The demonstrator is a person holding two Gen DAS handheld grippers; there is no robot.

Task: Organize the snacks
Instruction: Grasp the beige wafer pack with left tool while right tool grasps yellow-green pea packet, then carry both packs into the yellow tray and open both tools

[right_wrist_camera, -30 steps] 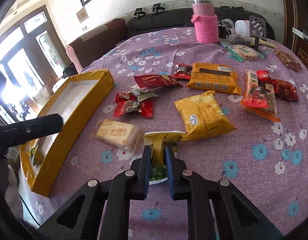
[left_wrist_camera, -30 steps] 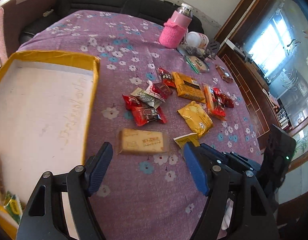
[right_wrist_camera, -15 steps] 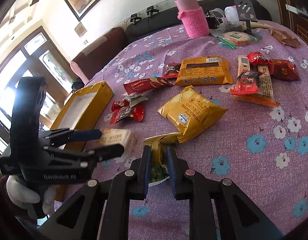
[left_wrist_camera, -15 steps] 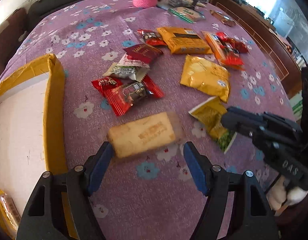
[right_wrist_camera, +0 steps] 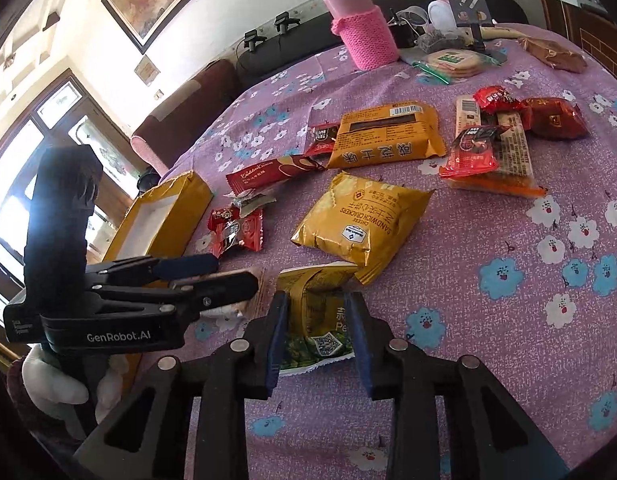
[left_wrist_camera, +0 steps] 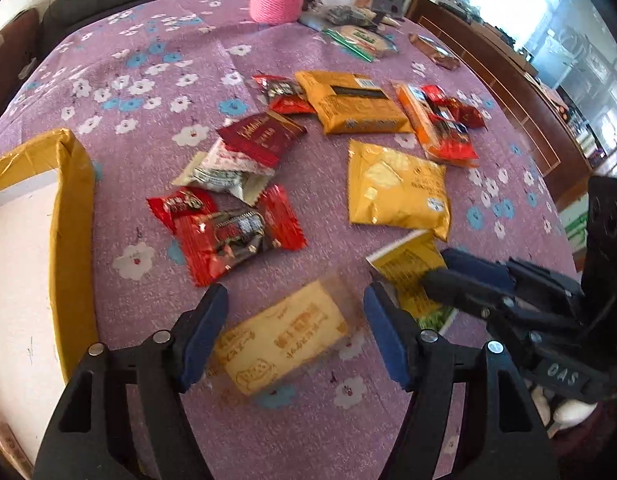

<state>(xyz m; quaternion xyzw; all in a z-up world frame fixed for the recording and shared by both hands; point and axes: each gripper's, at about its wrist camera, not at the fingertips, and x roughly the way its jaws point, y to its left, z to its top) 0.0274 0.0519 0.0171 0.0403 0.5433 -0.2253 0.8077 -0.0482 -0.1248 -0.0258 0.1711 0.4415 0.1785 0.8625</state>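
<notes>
A pale yellow biscuit pack [left_wrist_camera: 280, 344] lies flat on the purple flowered cloth between the fingers of my left gripper [left_wrist_camera: 296, 300]. Those jaws are closing and the pads stand just off the pack's ends. A yellow-and-green pea snack pack [right_wrist_camera: 316, 320] rests on the cloth between the fingers of my right gripper [right_wrist_camera: 317, 304]. The right jaws are opening and no longer pinch it. The two grippers sit side by side: the right gripper [left_wrist_camera: 440, 266] is at the left one's right, and the left gripper [right_wrist_camera: 232, 272] hides most of the biscuit pack in the right wrist view.
A yellow cardboard box [left_wrist_camera: 72, 220] with a white floor stands at the left. Beyond the grippers lie red candy packs [left_wrist_camera: 228, 232], a yellow cracker bag [left_wrist_camera: 396, 192] and several more snacks. A pink-sleeved flask [right_wrist_camera: 364, 36] stands at the back.
My left gripper came down and forward until its fingers straddle the biscuit pack. The right jaws, shut on the pea pack a second ago, have spread apart and released it.
</notes>
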